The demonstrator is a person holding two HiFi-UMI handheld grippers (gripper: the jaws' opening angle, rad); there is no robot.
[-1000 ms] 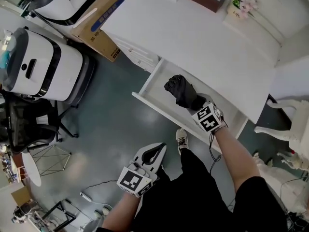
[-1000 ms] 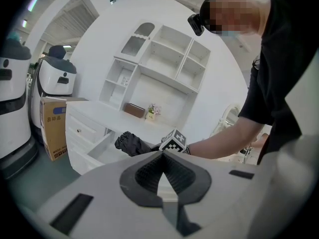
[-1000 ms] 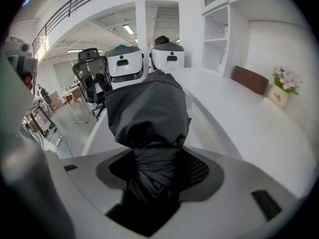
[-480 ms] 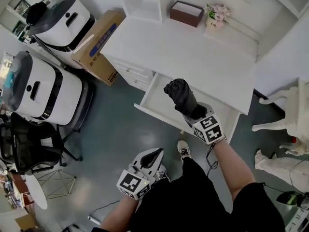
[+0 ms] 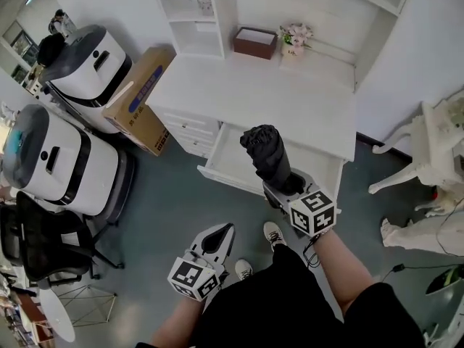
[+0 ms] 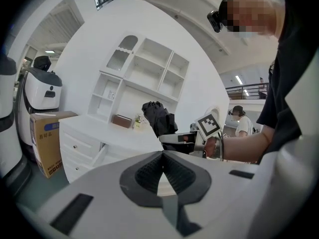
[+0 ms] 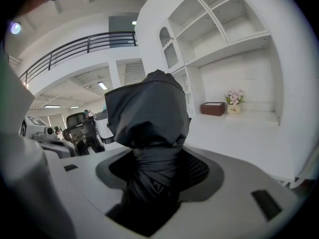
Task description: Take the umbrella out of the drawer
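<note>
Above drawer, right tool clamps umbrella; left gripper view shows left tool closed, empty.

Right hand-held gripper hides lower end of umbrella.

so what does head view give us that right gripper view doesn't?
Head view only: the open drawer, the left claw shut and empty, and the cardboard box. Right gripper view only: the right claw close up, clamped on folded fabric, and a balcony railing. Both: the black umbrella, plus the brown box and flowers on the desk.
</note>
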